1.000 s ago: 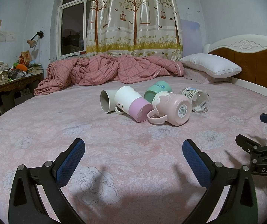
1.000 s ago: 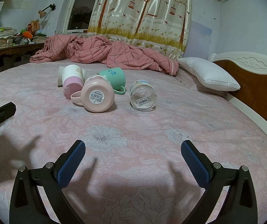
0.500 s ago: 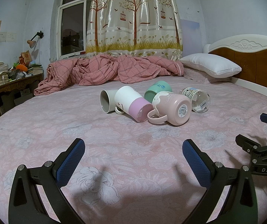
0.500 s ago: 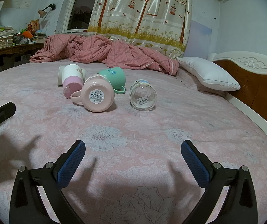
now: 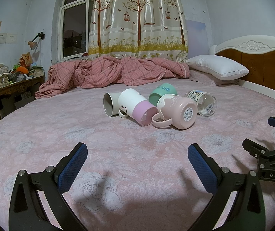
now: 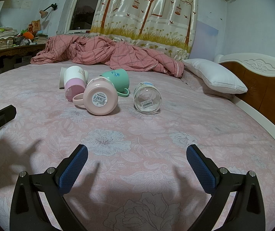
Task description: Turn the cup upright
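Several cups lie on their sides in a cluster on the pink floral bed (image 5: 79,138): a grey-white mug (image 5: 109,104), a white and lilac cup (image 5: 137,105), a green cup (image 5: 162,94), a pink mug (image 5: 178,110) with its base toward me, and a clear glass (image 5: 203,102). In the right wrist view they are the pink mug (image 6: 99,98), glass (image 6: 147,98), green cup (image 6: 117,79) and white and lilac cup (image 6: 74,80). My left gripper (image 5: 137,163) is open and empty, well short of the cups. My right gripper (image 6: 137,163) is open and empty too.
A crumpled pink checked quilt (image 5: 108,73) lies behind the cups. A white pillow (image 5: 216,67) and wooden headboard (image 5: 262,65) are on the right. A cluttered desk (image 5: 12,80) stands left of the bed. The right gripper's body (image 5: 268,159) shows at the right edge.
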Demonstrator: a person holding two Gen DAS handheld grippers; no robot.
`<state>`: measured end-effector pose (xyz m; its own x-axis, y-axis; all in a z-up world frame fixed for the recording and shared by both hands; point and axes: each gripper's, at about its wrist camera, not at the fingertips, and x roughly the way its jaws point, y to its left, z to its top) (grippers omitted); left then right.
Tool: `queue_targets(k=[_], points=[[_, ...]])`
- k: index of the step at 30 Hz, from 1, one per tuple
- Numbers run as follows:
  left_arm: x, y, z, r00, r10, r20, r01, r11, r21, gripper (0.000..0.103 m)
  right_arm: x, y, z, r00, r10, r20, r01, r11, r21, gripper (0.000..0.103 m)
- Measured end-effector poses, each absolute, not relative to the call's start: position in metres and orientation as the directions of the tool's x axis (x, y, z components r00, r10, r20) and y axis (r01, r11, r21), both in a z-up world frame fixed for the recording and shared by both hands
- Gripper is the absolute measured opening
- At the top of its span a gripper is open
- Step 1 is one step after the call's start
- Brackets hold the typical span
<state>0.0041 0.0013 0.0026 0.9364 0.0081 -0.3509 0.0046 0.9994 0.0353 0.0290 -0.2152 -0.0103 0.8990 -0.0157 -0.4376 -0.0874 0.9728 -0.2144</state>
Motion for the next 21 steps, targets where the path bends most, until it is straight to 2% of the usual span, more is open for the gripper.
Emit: queue_targets(k=[21], points=[[0.0053,0.0011,0.0033,0.936,0.008,-0.353,0.005,0.999,0.037,0.103,0.0289,-0.2153,-0.0101,0.898,-0.016,-0.44,-0.088,0.972,-0.216,0.103]])
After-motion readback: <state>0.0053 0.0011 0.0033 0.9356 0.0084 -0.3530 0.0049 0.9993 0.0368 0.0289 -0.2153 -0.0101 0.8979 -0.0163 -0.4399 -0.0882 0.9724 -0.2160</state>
